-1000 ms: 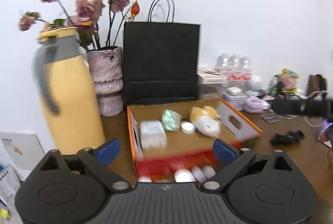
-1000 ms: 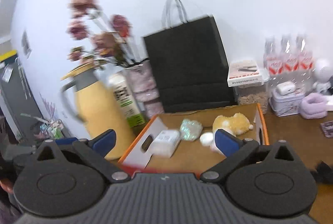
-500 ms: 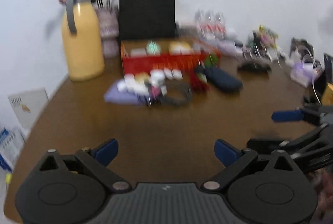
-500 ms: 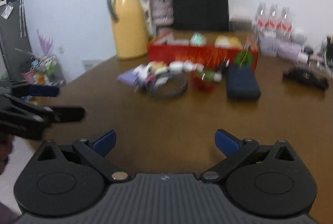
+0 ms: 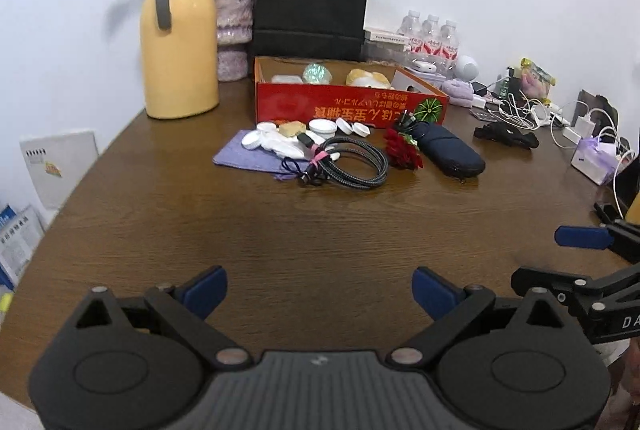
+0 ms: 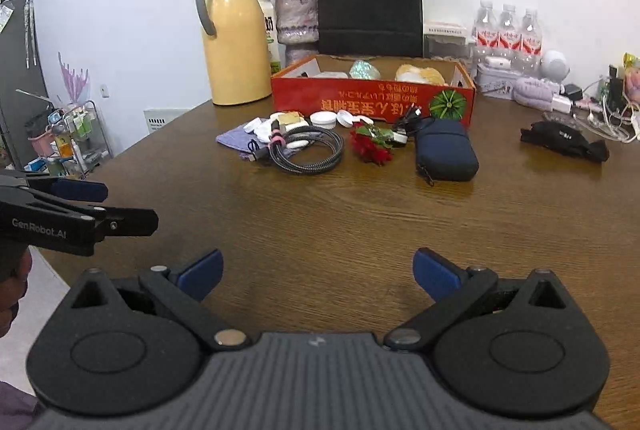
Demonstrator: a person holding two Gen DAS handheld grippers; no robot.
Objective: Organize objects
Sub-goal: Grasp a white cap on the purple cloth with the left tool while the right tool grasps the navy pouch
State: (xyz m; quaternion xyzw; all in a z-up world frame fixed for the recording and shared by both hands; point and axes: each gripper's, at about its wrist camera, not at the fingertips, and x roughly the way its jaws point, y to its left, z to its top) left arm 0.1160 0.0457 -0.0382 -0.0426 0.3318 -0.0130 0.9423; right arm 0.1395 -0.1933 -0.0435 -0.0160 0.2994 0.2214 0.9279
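Both claws hang empty over the near tabletop (image 5: pixel 320 230), left claw (image 5: pixel 320 288) and right claw (image 6: pixel 318 272) each with fingers spread apart. The red box (image 6: pixel 372 98) sits upper centre, with the coiled cable (image 6: pixel 308 150), white lids (image 5: pixel 324 126) and navy pouch (image 6: pixel 444 150) just in front.

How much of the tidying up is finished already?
Some is done: a few small things already lie inside the red box. Both hand-held grippers, left and right, are open and empty. Left on the table: the coiled cable, white lids, red flower and navy pouch.
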